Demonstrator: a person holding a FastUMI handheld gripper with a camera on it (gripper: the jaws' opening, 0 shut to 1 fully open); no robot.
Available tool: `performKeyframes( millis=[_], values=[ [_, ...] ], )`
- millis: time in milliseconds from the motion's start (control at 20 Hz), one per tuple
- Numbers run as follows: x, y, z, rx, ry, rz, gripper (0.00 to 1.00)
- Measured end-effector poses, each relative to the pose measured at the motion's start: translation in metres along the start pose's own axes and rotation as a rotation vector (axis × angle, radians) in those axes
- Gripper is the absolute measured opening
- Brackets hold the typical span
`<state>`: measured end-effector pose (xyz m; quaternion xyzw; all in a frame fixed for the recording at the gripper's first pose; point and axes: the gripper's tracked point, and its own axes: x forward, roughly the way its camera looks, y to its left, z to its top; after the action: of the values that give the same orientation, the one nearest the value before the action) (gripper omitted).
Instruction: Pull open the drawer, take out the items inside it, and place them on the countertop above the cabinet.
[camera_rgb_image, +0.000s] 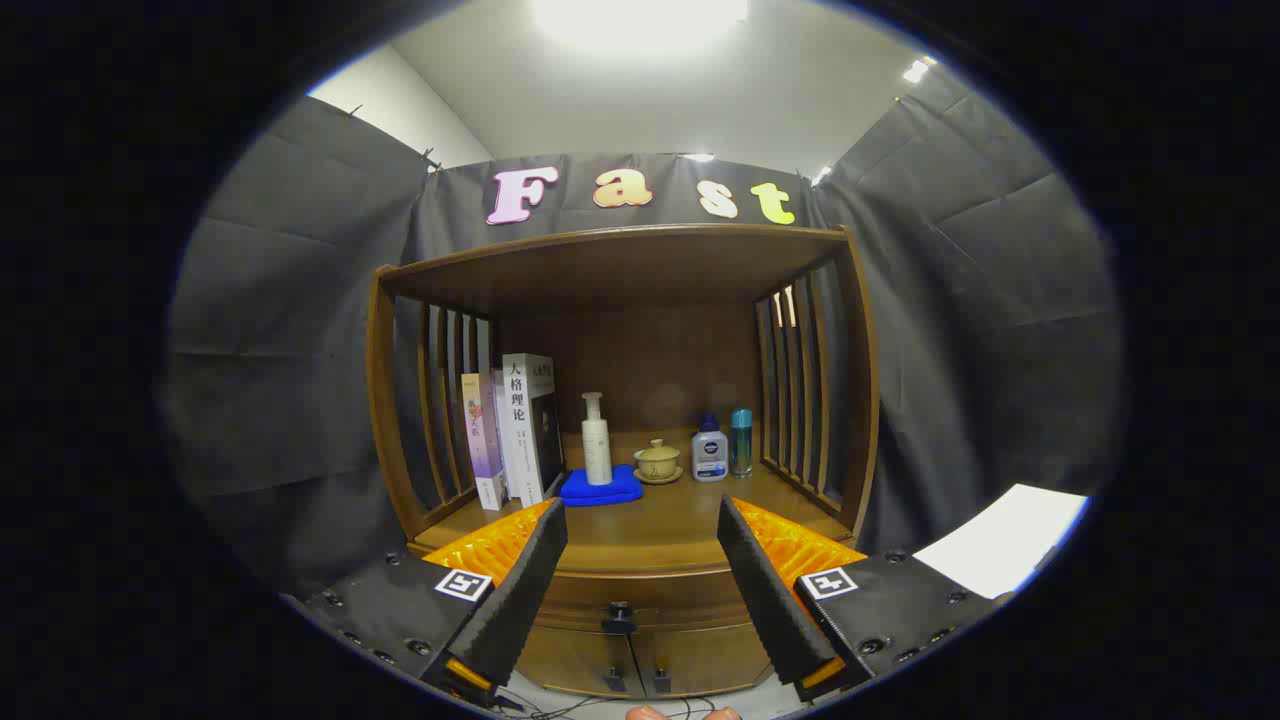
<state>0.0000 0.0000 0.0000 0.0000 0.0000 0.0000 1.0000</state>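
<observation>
Jaws spread wide, empty, before the closed drawer; its knob sits between them, untouched

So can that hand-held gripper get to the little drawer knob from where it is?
Probably yes. The hand-held gripper is open, and the drawer knob sits between its fingers just ahead, with nothing blocking it.

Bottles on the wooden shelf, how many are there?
3: a tall white pump bottle standing on the blue cloth, and a small blue-capped bottle beside a teal bottle, all beyond the open tongs. Others could be hidden.
</observation>
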Motion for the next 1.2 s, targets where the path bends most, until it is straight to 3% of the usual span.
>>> performKeyframes(
  millis=[900,1200],
  values=[
    [-0.008,-0.029,0.001,0.044,-0.016,-0.017,0.96],
    [0.004,-0.035,-0.019,0.074,0.01,-0.025,0.96]
  ],
)
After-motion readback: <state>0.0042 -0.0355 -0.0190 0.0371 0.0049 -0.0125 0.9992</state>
